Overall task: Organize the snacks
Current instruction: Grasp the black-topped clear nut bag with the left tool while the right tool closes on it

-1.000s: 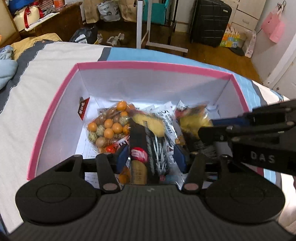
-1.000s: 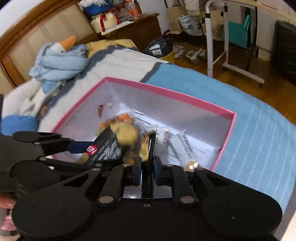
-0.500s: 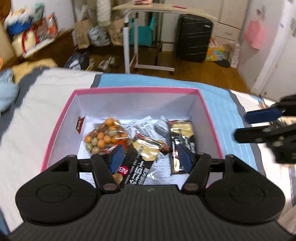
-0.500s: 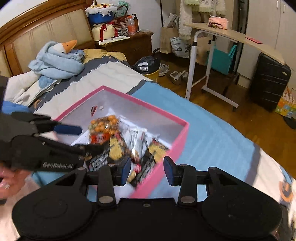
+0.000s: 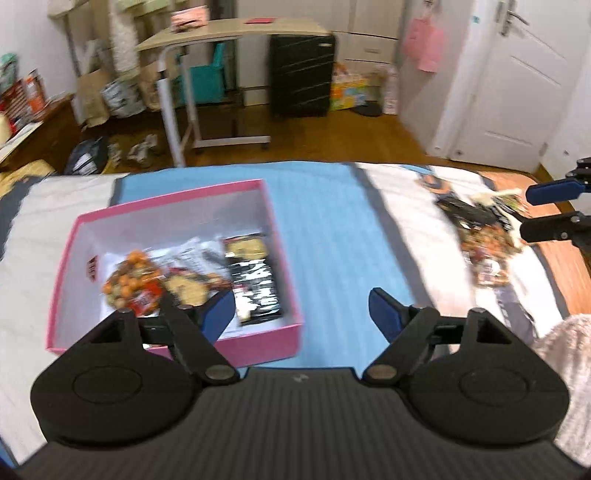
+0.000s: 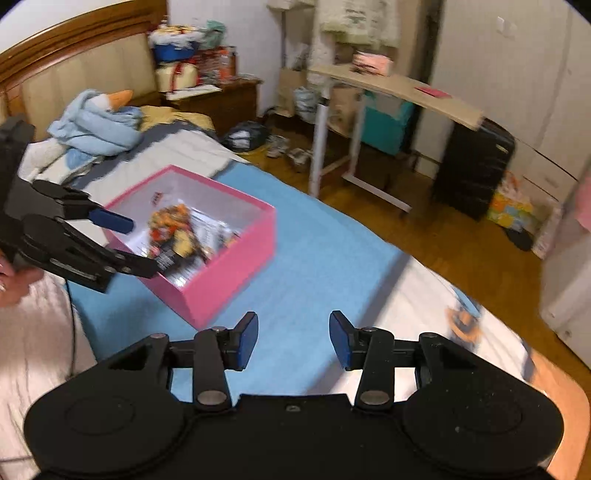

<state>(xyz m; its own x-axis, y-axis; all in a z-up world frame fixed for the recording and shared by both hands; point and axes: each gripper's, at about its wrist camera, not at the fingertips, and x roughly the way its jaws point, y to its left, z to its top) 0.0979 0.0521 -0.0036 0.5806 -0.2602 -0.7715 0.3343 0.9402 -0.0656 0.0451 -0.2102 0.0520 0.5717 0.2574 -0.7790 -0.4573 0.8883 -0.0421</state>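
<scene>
A pink box point(image 5: 280, 240) lies on the bed and holds several snack packets, among them a bag of orange balls point(image 5: 129, 280) and a black packet point(image 5: 255, 280). The box also shows in the right wrist view point(image 6: 236, 266). My left gripper point(image 5: 303, 314) is open and empty, above the box's right front corner. A pile of loose snack packets point(image 5: 484, 236) lies on the bed at the right. My right gripper point(image 6: 291, 339) is open and empty over the blue sheet; in the left wrist view its fingers point(image 5: 550, 192) hover by that pile.
A blue stuffed goose point(image 6: 96, 122) lies near the headboard. Beyond the bed edge are a wooden floor, a white rolling desk point(image 5: 221, 33), a black suitcase point(image 5: 299, 74) and a white door point(image 5: 517, 81). A fuzzy blanket point(image 5: 565, 354) is at the right.
Both grippers let go of their packets in the box, opened wide and pulled back. The left swung right off the box; the right moved away toward the loose pile.
</scene>
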